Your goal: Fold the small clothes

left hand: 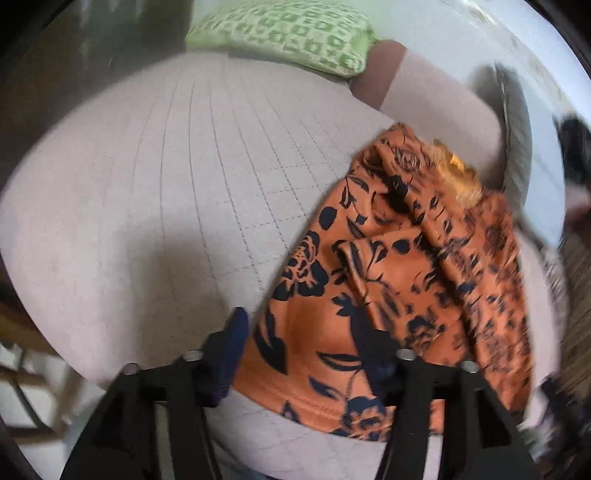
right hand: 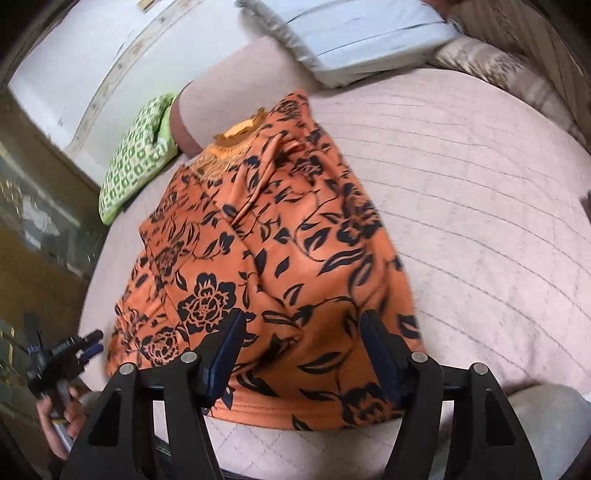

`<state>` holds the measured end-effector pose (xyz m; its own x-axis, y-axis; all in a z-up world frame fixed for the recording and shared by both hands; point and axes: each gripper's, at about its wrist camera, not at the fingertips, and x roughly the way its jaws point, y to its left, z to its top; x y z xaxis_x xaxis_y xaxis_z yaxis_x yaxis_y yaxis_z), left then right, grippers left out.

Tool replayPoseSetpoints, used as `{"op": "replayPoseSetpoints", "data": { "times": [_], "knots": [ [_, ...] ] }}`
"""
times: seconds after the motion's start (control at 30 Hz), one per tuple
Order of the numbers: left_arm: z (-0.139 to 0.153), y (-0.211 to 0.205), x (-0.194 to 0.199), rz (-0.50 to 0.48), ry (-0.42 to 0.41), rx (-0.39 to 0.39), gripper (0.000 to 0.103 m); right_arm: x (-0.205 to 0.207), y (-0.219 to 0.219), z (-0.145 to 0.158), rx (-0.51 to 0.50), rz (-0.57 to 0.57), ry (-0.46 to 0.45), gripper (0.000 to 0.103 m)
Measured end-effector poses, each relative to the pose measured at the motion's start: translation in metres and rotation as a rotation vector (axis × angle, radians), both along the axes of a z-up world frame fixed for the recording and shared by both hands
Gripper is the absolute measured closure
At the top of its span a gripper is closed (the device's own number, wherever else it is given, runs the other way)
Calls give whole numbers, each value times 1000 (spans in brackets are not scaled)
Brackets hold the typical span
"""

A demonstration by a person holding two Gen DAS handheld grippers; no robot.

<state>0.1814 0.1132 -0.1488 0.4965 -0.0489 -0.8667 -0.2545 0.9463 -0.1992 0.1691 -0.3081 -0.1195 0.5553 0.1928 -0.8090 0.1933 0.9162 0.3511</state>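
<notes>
An orange garment with a black flower print (right hand: 280,258) lies partly folded on a pale pink quilted bed cover (right hand: 480,206); its fringed neckline (right hand: 229,147) points away from me. It also shows in the left wrist view (left hand: 399,280), on the right. My right gripper (right hand: 303,343) is open, its jaws wide apart over the garment's near hem. My left gripper (left hand: 310,343) is open over the garment's near left corner, holding nothing. The left gripper also shows at the right wrist view's lower left (right hand: 62,350), held in a hand.
A green patterned pillow (left hand: 288,33) lies at the far edge of the bed cover (left hand: 166,177), also in the right wrist view (right hand: 136,158). A light blue pillow (right hand: 362,37) and a beige cushion (right hand: 491,62) lie at the back right. The bed's left edge drops to a dark floor.
</notes>
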Motion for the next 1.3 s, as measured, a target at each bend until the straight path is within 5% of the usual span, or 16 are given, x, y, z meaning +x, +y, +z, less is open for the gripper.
{"op": "replayPoseSetpoints", "data": {
  "times": [0.1,0.23,0.3,0.37,0.4,0.47,0.67,0.77,0.87,0.93,1.0,1.13,1.3],
  "knots": [
    [1,-4,0,-4,45,6,44,1,-17,11,-35,-41,-2,35],
    [-17,-6,14,-44,174,12,48,22,-27,-14,-83,-21,134,36],
    [-17,-10,14,-53,153,40,54,30,-26,-31,-62,1,217,50],
    [-17,-13,13,-67,143,48,77,33,-20,-39,-133,-6,271,70],
    [-19,-13,12,-56,151,64,92,33,-18,-40,-172,-22,276,93],
    [-16,-9,6,-45,144,37,100,31,-17,-37,-176,-18,276,98],
    [6,-8,-27,-92,110,81,99,7,-27,-17,-169,-51,223,99],
    [-5,-4,-17,-65,192,95,93,21,-28,-33,-155,-40,297,96],
    [8,-5,-21,-74,161,90,87,20,-23,-17,-125,-13,215,83],
    [28,-4,-26,-79,88,59,74,13,-21,4,-103,18,122,45],
    [52,-7,-30,-80,0,27,58,10,-20,24,-77,32,40,32],
    [99,-29,-20,-94,-143,45,36,33,-17,52,2,69,-44,30],
    [110,-58,31,-177,-160,-42,34,80,-4,73,62,132,-103,30]
  ]
}}
